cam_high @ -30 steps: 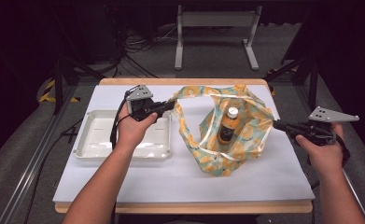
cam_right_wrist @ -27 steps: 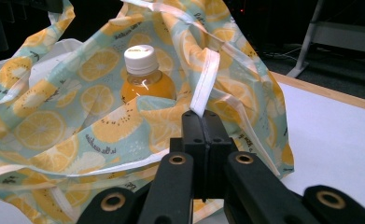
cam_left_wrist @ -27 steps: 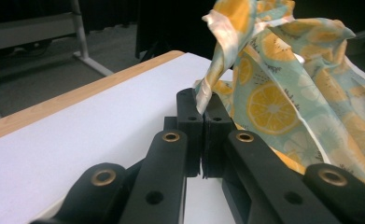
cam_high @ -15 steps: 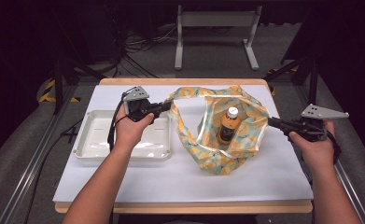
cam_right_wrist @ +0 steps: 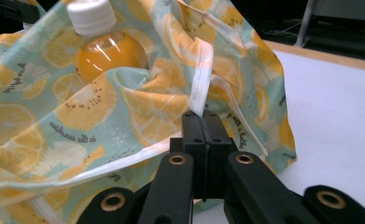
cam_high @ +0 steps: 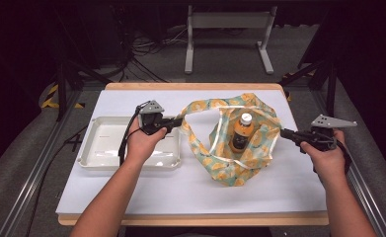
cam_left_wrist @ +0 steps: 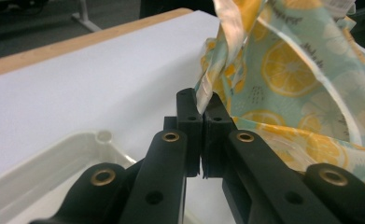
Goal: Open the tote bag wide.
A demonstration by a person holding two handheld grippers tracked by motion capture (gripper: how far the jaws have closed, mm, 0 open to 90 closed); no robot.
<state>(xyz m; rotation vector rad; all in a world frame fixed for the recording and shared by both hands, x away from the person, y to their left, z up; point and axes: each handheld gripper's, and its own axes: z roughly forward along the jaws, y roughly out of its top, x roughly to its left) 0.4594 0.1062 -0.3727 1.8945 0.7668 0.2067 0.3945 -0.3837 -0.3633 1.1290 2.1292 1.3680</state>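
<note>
Beside the white tray [cam_high: 101,148], the lemon-print bag [cam_high: 230,163] sags around an upright juice bottle [cam_high: 241,132], its edges pinched in the clamped left gripper [cam_high: 179,120] and right gripper [cam_high: 282,132], so uneven slack could topple the bottle.

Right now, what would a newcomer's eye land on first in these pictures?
The lemon-print bag in the middle of the white table stands out, stretched between the left gripper and the right gripper, each shut on an edge of it. Inside it stands a bottle of orange drink with a white cap. To the left of the bag lies a white tray.
</note>
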